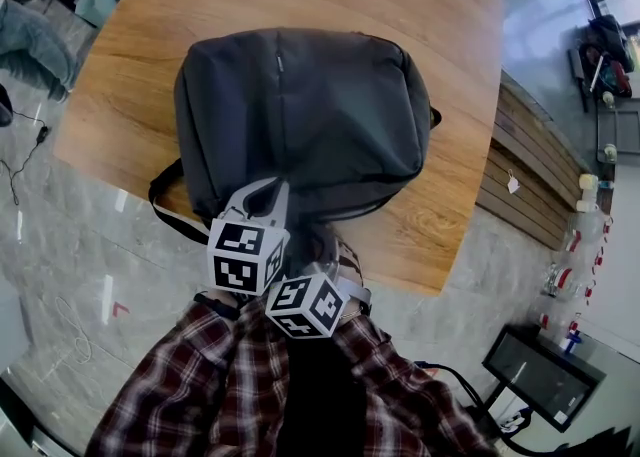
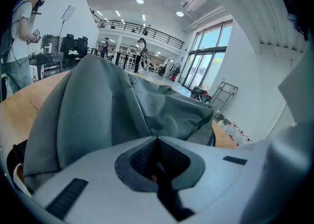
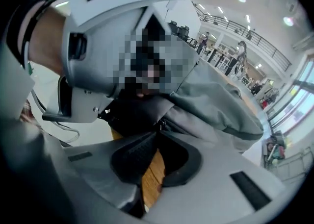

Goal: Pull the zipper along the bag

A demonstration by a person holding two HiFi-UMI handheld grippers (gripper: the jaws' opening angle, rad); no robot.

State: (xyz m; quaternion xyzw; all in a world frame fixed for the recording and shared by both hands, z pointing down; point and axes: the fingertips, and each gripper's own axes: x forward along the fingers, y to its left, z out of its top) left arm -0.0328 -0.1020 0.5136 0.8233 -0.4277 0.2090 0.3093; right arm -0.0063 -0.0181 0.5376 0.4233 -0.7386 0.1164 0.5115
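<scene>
now, l gripper [image 2: 157, 138] pinching bag [image 1: 300, 115], r gripper [image 3: 158, 131] nipping zip pull [image 3: 159, 125], at table [image 1: 440, 230] near edge

Backpack [image 1: 300, 105] near edge: covered in the head view by the marker cubes [image 1: 247, 255].
Right tongs [image 3: 158, 131]: a small dark piece at the closed tips, against the backpack, too small to name.
Left tongs [image 2: 157, 139]: tips closed at the backpack's fabric fold; whether cloth is caught is hidden.
Tabletop [image 1: 130, 65]: far left corner beyond the backpack cut off.
Strap [image 1: 170, 210]: end hidden under the backpack.
</scene>
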